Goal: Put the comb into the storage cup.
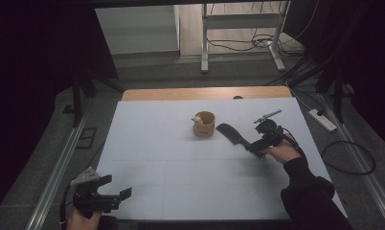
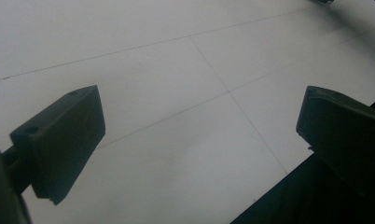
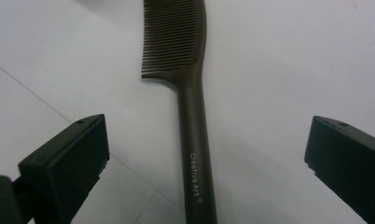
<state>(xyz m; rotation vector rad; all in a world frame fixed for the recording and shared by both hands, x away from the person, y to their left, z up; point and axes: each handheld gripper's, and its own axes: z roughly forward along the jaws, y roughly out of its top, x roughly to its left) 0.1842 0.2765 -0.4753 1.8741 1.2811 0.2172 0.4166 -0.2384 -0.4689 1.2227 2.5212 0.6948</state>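
High view: a dark comb (image 1: 232,133) lies flat on the white table (image 1: 181,163), right of a small wooden cup (image 1: 203,124) — the right gripper (image 1: 250,145) at its handle, fingers apart, unclamped. Near left, the left gripper (image 1: 115,188) rests, fingers apart on nothing.

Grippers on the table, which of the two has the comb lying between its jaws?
The right gripper: the dark comb lies between its open jaws, untouched. The left gripper, near the table's front edge, has bare white tabletop between its jaws.
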